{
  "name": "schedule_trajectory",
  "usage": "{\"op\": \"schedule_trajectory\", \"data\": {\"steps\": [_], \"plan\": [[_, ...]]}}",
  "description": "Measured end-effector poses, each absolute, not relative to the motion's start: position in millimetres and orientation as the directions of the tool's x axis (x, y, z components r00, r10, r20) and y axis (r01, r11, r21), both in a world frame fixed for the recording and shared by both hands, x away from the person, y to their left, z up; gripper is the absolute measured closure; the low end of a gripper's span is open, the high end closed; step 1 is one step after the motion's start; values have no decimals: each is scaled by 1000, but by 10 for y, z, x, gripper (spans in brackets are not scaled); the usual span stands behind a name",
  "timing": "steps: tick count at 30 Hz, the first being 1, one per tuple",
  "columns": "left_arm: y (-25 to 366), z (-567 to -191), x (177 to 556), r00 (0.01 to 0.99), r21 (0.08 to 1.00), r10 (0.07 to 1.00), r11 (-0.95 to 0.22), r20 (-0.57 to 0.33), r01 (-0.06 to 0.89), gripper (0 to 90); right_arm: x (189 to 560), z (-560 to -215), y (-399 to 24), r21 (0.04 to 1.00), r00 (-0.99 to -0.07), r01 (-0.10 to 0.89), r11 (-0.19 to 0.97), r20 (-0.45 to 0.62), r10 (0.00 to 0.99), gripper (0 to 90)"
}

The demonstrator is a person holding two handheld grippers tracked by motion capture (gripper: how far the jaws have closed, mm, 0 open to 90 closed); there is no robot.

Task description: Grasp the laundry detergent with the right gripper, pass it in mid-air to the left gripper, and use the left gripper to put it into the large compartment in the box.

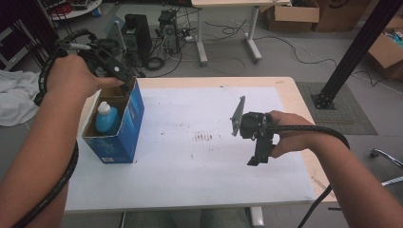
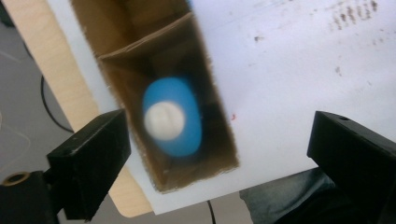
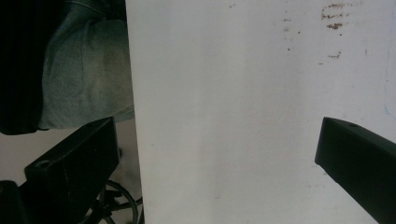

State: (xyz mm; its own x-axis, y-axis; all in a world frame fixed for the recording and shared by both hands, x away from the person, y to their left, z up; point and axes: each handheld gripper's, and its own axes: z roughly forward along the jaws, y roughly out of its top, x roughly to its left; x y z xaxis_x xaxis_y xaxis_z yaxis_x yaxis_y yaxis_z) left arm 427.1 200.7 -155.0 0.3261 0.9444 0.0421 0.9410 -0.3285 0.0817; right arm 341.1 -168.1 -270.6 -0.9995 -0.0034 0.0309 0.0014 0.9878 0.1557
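Note:
An open-topped blue carton (image 1: 124, 128) stands at the left of the white-covered table (image 1: 204, 185). Inside it a blue bottle (image 1: 105, 118) with a white cap stands upright. My left gripper (image 1: 124, 81) hangs over the carton's far end, pointing down. In the left gripper view its jaws stand wide apart, and the left gripper (image 2: 217, 126) holds nothing; below it the carton (image 2: 140, 60) and the bottle (image 2: 182, 137) are seen from above. My right gripper (image 1: 256, 159) hovers over the table's right half, tilted down. The right gripper (image 3: 217, 135) is open over bare white surface.
Rusty specks (image 1: 204, 137) mark the sheet's middle. Beyond the table are computer towers (image 1: 138, 35), cables and another desk's legs. Cardboard boxes (image 1: 292, 14) and a black slanted post (image 1: 354, 47) stand at the right. A white cloth (image 1: 16, 97) lies at the left.

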Motion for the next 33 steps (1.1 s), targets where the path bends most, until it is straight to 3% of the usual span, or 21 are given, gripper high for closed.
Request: {"op": "schedule_trajectory", "data": {"steps": [4, 16, 26, 31, 33], "plan": [[1889, -1550, 4267, 393, 81, 919, -394, 29, 916, 4, 3411, -2705, -1687, 154, -999, 12, 988, 36, 7, 0], [1502, -1618, 4197, 650, 42, 759, -649, -35, 760, 1, 3455, -2702, -1705, 149, -999, 20, 989, 45, 13, 0], [1148, -1762, 4022, 851, -1, 525, -851, -18, 526, 1, 3502, -2706, -1688, 134, -998, 29, 991, 55, 22, 0], [1071, -1864, 3954, 910, -7, 410, -912, -59, 410, 1, 3508, -2704, -1685, 139, -998, 28, 990, 58, 20, 0], [1021, -1924, 3882, 944, -10, 318, -948, -82, 318, 1, 3510, -2714, -1693, 133, -998, 28, 991, 57, 21, 0]]}}
